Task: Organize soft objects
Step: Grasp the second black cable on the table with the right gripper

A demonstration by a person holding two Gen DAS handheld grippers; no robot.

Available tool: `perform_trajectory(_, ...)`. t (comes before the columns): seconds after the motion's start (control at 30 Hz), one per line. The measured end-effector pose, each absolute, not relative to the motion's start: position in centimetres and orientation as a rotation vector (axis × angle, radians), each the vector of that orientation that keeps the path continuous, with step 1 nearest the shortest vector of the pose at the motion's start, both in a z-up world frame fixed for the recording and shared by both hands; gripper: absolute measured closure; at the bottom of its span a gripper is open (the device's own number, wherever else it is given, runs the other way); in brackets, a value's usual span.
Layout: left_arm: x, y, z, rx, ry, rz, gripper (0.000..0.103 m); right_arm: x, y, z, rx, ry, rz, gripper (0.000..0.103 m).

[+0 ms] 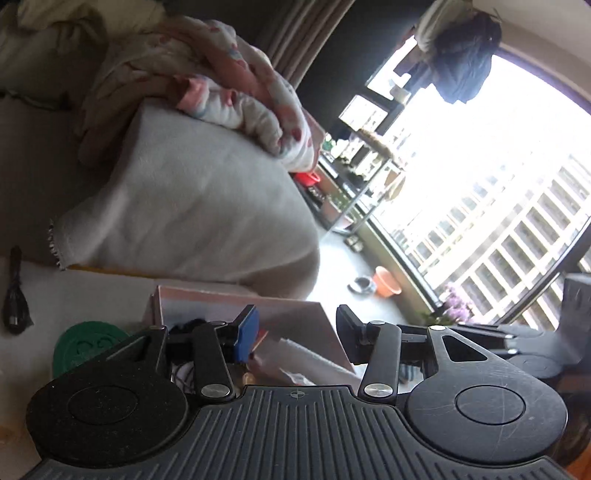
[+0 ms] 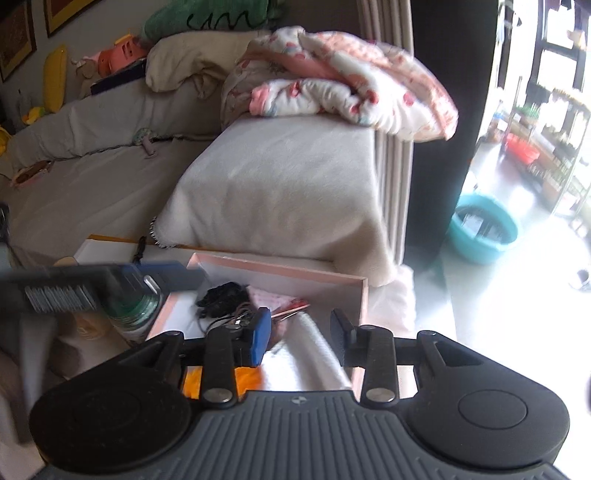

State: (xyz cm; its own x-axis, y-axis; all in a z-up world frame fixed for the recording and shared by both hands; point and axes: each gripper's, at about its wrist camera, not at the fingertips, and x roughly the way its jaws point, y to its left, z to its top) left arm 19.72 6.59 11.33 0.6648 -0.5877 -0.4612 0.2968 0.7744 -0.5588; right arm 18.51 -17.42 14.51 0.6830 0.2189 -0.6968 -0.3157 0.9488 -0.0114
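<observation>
A crumpled pink-and-white floral blanket (image 2: pixel 343 81) lies on top of a sofa arm draped in a white cloth (image 2: pixel 284 184); it also shows in the left wrist view (image 1: pixel 221 92). A cream blanket (image 2: pixel 192 59), a green plush (image 2: pixel 207 18) and a pink plush (image 2: pixel 118 55) sit further back on the sofa. My left gripper (image 1: pixel 295 328) is open and empty above a pink box (image 1: pixel 295 314). My right gripper (image 2: pixel 301 332) is open and empty over the same box (image 2: pixel 280 269). The left gripper (image 2: pixel 110 284) shows blurred at the right wrist view's left.
The pink box holds black cables (image 2: pixel 225 295) and a white roll (image 2: pixel 314 354). A green-lidded jar (image 1: pixel 88 347) stands beside it. A black cable (image 1: pixel 14 295) lies on the table. A teal basin (image 2: pixel 484 232) sits on the floor by the window (image 1: pixel 498 184).
</observation>
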Motion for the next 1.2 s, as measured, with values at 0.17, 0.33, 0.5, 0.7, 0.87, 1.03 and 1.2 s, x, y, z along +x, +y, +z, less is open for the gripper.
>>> perform_trajectory(0.17,16.1,8.8,12.7,-0.389,0.653,-0.548,0.052,17.2,-17.6,14.7,-0.153,0.736,0.321,0.057)
perform_trajectory(0.33,9.0,11.0,12.6,-0.138,0.685,-0.559,0.052,16.9,-16.2,14.4,-0.157,0.769,0.372,0.057)
perform_trajectory(0.5,3.5,13.0,10.2,-0.014,0.753,-0.517,0.052,15.2,-12.7,13.8,-0.204,0.794,0.474,0.056)
perform_trajectory(0.7,1.3,17.2,9.3,-0.118,0.738,-0.380,0.052,15.9,-6.1,14.8,-0.169,0.864,0.566,0.056)
perform_trajectory(0.87,-0.4,20.0,8.6,-0.152,0.673,-0.399,0.052,22.0,2.0,15.2,-0.140,1.035,0.605,0.056)
perform_trajectory(1.03,-1.2,23.6,6.9,-0.269,0.642,-0.418,0.052,29.7,10.6,12.2,-0.210,1.143,0.579,0.056)
perform_trajectory(1.2,-1.3,26.6,5.5,-0.323,0.647,-0.422,0.052,35.4,15.1,7.2,-0.221,1.237,0.516,0.067)
